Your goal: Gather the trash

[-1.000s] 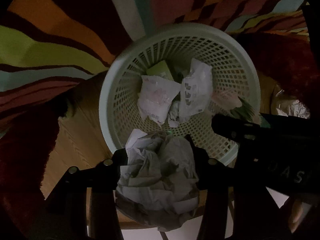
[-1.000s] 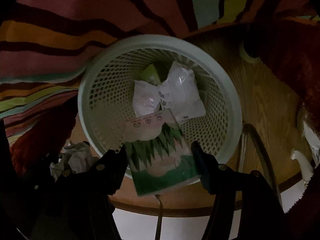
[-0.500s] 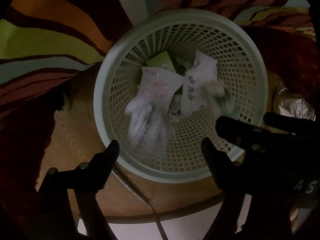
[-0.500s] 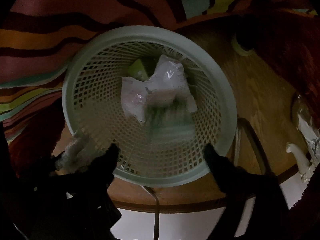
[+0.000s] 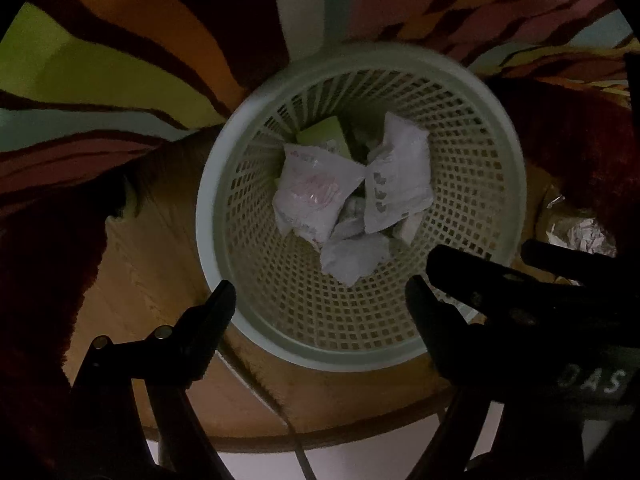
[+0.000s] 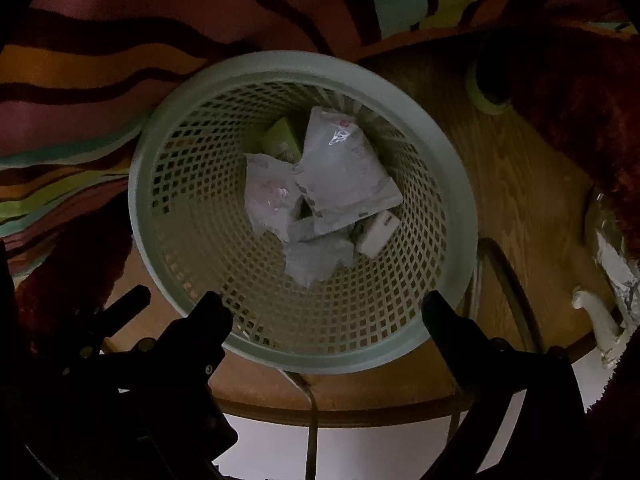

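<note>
A pale green lattice waste basket (image 5: 224, 216) (image 6: 452, 184) stands below both grippers on a round wooden table. It holds white plastic wrappers (image 5: 316, 196) (image 6: 344, 176), a crumpled paper ball (image 5: 354, 258) (image 6: 316, 260), a green box (image 5: 324, 136) (image 6: 280, 140) and a small carton (image 6: 378, 232). My left gripper (image 5: 320, 300) is open and empty above the basket's near rim. My right gripper (image 6: 326, 312) is open and empty above the near rim too. The right gripper's fingers (image 5: 480, 280) show at the right of the left wrist view.
The wooden table (image 6: 520, 184) lies on a striped multicoloured rug (image 5: 120, 72). Crumpled foil (image 5: 580, 232) (image 6: 616, 264) lies at the table's right edge, by a dark red fluffy cloth (image 6: 580, 100). A tape roll (image 6: 486, 96) sits far right. A white object (image 6: 596, 312) lies near the foil.
Both grippers opened. The crumpled paper fell from the left gripper and the green-printed packet from the right one, both into the basket.
</note>
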The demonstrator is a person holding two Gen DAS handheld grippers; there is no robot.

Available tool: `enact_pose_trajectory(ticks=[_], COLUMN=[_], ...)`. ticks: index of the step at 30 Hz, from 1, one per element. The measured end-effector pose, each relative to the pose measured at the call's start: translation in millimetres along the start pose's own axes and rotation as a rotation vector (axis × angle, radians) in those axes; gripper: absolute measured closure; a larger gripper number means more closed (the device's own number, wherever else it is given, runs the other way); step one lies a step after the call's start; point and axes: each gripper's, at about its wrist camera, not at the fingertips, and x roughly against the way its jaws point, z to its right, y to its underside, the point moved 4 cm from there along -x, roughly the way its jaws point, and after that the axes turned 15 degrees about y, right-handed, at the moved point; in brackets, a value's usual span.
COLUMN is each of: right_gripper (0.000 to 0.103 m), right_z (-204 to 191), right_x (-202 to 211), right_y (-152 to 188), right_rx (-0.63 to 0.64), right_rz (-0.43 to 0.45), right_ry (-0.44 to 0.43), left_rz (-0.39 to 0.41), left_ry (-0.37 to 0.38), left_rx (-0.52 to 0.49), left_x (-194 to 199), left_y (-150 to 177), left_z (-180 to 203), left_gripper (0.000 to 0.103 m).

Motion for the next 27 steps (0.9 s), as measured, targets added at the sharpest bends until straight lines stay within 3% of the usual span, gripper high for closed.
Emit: enact_pose_trajectory(ticks=[4, 10, 14, 22, 27], right_gripper=[0.008, 0.008, 0.008, 0.008, 0.008], right_z=[0.5, 2.1, 7.5, 10.6, 23.9], right_x=[17.8, 68.8, 93.7, 161.3, 189.3], right_y=[4.0, 20.8, 26.8, 62.6, 79.0], right_rx=[-0.002, 0.039, 0.062, 0.107, 0.097], right_rz=[0.075, 0.295, 0.38, 0.653, 0.744], right_ry=[-0.007, -0.055, -0.084, -0.055, -0.048], left_rz=[0.104, 0.265, 0.355, 0.517, 0.61], left_ry=[-0.014, 0.007, 0.024, 0.02, -0.015], left_rx=[-0.026, -0.045, -0.06, -0.108, -0.151], left_x=[26.8, 74.4, 103.3, 154.7, 183.0], left_y=[0.4, 5.9, 13.6, 43.2, 61.4], left_z=[5.9, 17.4, 23.5, 40.6, 53.3], left_gripper=[0.019, 0.019, 0.019, 0.019, 0.019])
